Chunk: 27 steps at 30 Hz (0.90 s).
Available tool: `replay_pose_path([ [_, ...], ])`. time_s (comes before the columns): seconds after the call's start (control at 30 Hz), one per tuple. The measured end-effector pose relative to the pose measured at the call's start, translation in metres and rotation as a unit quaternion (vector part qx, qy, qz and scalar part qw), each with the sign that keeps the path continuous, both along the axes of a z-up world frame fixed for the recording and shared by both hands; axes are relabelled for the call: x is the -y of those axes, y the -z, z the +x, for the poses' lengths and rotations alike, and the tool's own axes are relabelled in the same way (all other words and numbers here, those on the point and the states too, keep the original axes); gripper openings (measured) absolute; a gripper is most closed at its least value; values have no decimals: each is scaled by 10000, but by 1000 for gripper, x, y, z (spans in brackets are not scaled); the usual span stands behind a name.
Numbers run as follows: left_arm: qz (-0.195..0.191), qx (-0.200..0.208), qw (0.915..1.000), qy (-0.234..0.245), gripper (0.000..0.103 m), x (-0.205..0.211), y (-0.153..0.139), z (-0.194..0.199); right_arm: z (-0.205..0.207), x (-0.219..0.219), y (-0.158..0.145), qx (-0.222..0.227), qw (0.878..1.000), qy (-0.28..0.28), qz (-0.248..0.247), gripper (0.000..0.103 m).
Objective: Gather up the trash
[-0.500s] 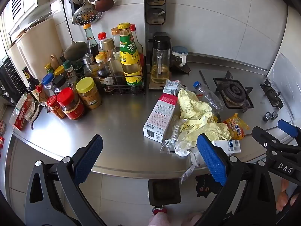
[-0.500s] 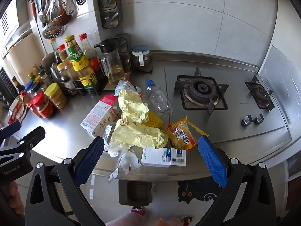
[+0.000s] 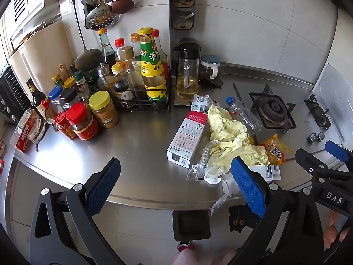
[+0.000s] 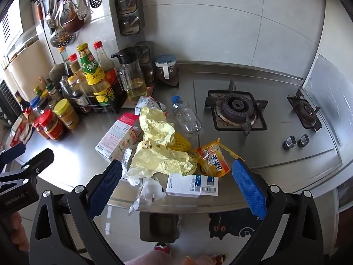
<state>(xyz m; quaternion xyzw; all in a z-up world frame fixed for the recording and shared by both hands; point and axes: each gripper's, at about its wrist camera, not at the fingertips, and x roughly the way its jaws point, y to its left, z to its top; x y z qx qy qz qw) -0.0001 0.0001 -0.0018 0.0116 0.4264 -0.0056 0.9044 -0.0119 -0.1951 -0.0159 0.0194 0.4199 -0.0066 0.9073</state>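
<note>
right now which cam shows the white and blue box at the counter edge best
The right wrist view: the white and blue box lies whole and unobstructed there, barcode visible. In the left wrist view the left hand-held gripper's finger hides most of it.

Condiment bottles (image 3: 136,75) in rack, oil jug (image 3: 187,75), gas burner (image 4: 236,110).

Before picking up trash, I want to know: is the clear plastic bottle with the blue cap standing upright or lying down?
Lying down. The bottle rests on its side on the counter, beside the crumpled yellow paper.

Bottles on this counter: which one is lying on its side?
The clear blue-capped plastic bottle beside the stove burner; it's empty, while the others stand upright.
</note>
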Motion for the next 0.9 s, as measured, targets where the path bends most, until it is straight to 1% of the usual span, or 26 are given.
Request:
replay_pose_path([
  [0.27,10,21,10000,-23,95,1,-1,0,1,-1,-3,7,10000,-18,10,100],
  [0.47,28,3,10000,-19,95,8,5,-3,-2,-5,-3,7,10000,-17,-26,100],
  [0.5,-10,-16,10000,-18,95,0,-3,-1,-2,-5,-3,6,10000,-16,-26,100],
  [0.9,-13,0,10000,-24,95,-1,-5,0,-3,-5,-5,24,10000,-8,-22,100],
])
